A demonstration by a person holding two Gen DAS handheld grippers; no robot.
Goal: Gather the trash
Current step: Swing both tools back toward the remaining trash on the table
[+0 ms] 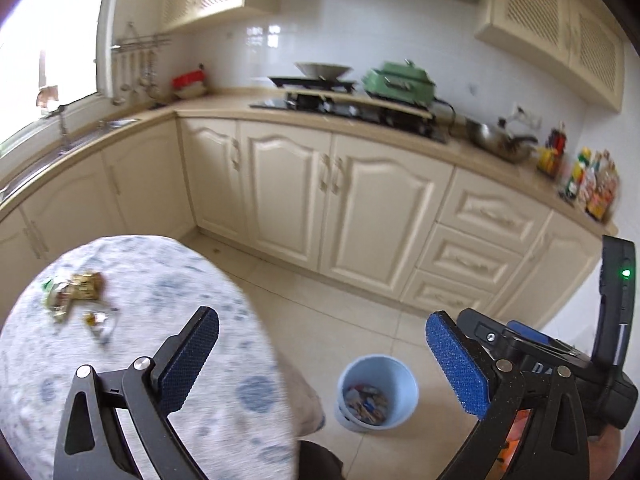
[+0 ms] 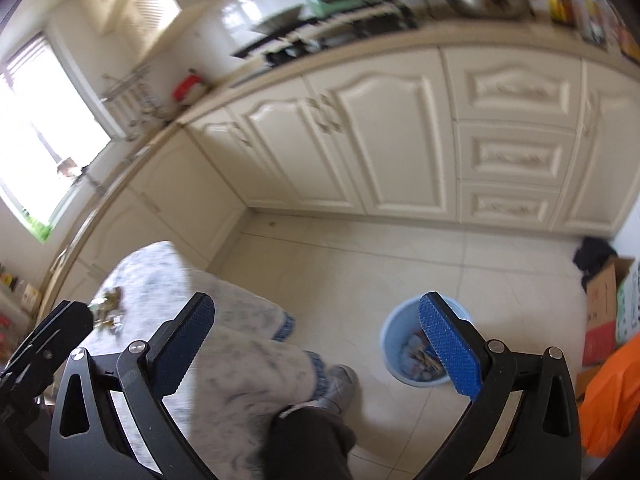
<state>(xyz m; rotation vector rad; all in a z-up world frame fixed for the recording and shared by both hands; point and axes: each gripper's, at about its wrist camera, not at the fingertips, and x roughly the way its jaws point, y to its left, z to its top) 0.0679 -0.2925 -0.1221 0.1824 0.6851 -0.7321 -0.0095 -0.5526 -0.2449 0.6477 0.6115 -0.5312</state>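
wrappers (image 1: 74, 294) on table, left of empty left gripper (image 1: 322, 360) | bin (image 1: 378, 390) below

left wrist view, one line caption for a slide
Open left claw above a blue bin holding trash, with wrappers left on the table.

A round table under a pale mottled cloth (image 1: 160, 320) stands low on the left; crumpled snack wrappers (image 1: 74, 288) lie on its far left part; right of the table, on the pale tiled floor (image 1: 360, 320), stands a light-blue plastic bin (image 1: 378, 390) with scraps inside; behind both runs a row of cream panelled cabinets (image 1: 340, 192); on their counter a black hob (image 1: 348, 108) sits mid-way, a steel wok (image 1: 500, 140) to its right; a cardboard box (image 2: 608, 304) stands on the floor well right of the bin.
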